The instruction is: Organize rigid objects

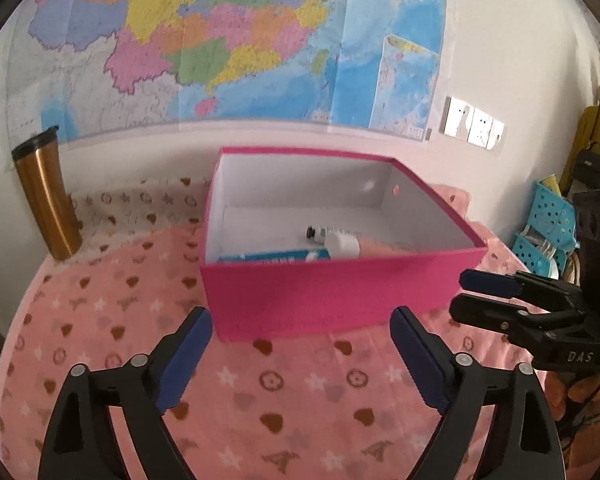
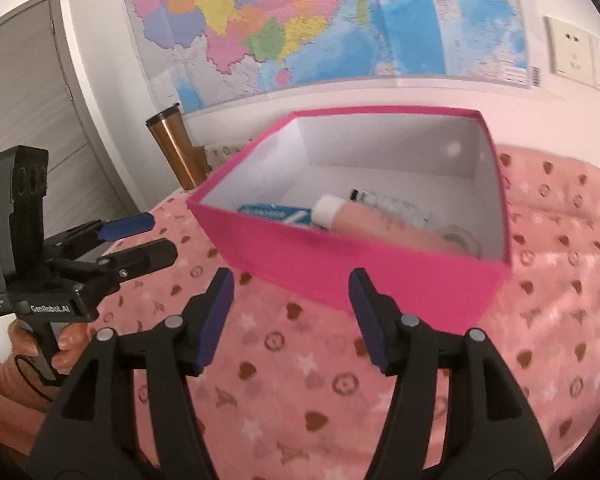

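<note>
Left gripper [image 1: 300,344] spread wide, nothing between the pads. Right gripper [image 2: 292,316] also apart and empty. Both poised just short of the pink box [image 1: 332,292] on the pink patterned cloth [image 1: 100,320]. Inside the box: peach tube with white cap [image 2: 364,220], blue carton [image 2: 276,213], small black-capped bottle [image 1: 316,233], tape roll [image 2: 462,240]. Gold tumbler [image 1: 46,196] upright at the wall, well apart.

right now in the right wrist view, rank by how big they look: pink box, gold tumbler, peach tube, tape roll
1. pink box, by far the largest.
2. peach tube and gold tumbler: look alike in size; the tumbler stands farther back and the box wall hides part of the tube, so no ranking.
3. tape roll, smallest, half hidden.
</note>
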A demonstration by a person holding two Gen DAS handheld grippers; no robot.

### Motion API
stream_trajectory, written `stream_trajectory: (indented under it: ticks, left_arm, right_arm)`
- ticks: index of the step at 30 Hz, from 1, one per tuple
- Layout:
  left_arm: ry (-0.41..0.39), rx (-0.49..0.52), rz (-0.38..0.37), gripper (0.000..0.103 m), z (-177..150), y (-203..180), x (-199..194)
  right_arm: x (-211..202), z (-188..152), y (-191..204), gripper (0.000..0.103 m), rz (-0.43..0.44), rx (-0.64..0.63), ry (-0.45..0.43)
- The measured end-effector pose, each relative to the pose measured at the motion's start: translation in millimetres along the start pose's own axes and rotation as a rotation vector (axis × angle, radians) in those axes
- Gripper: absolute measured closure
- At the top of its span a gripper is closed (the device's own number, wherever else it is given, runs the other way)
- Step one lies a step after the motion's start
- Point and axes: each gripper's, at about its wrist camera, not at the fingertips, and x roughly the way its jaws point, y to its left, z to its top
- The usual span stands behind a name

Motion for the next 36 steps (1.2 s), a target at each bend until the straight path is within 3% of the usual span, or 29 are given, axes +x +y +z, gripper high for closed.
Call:
stream_trajectory:
  ticks: [13, 17, 20, 26, 36]
  left_arm:
    - [0.011, 0.0, 0.076, 0.003, -21, -18, -7]
    - [0.035, -0.009, 0.101, 0.003, -29, -20, -2]
    - [0.054, 0.002, 0.129, 0.003, -36, -24, 2]
    - [0.078, 0.012, 0.143, 0.003, -45, -32, 5]
    - [0.074, 0.013, 0.162, 0.003, -47, -38, 3]
  right_arm:
    - [-17, -32, 6, 0.035, -0.049, 0.018, -0.016]
    - [-19, -40, 8, 0.013, -0.092, 0.021, -0.03]
    - [-20, -46, 9, 0.006, -0.127, 0.019, -0.039]
    - [-19, -54, 15, 0.005, -0.165, 0.006, -0.037]
    - [-17, -61, 17, 0.005, -0.156, 0.019, -0.033]
